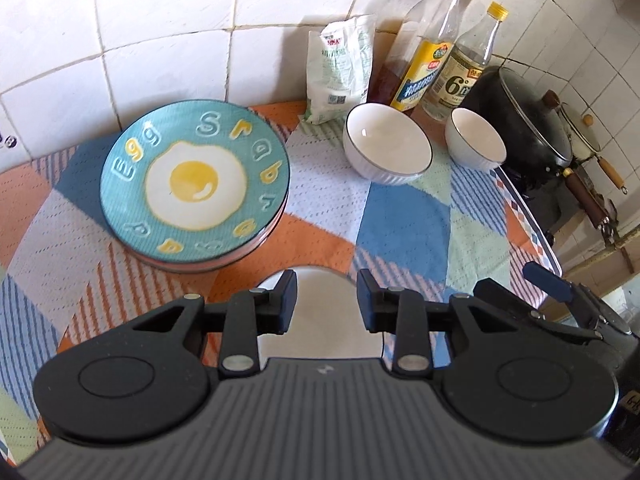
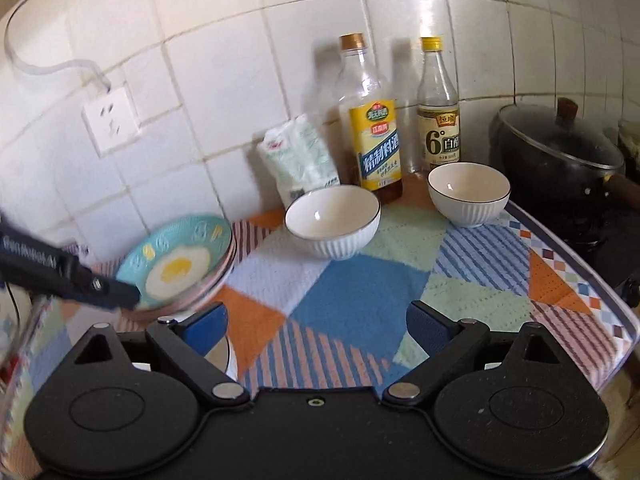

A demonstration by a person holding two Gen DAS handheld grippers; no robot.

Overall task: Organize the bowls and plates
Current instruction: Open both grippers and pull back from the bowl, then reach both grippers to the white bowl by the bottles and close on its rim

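White bowls, two [image 1: 388, 148] [image 1: 476, 140]; egg plate [image 1: 196, 180] topping stack; left gripper [image 1: 327, 300], right gripper [image 2: 316, 326] both released

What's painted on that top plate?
A fried egg on teal, ringed by letters; top plate shows best in the left wrist view.

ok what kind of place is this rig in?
Most likely a home kitchen counter: white tiled wall, condiment bottles against it, and a lidded black pot on a stove to the right.

patchwork cloth [image 2: 360, 292] | two bottles [image 2: 374, 148] [image 2: 438, 120] | white pouch [image 2: 298, 156] by wall | lidded black pot [image 2: 560, 160] right
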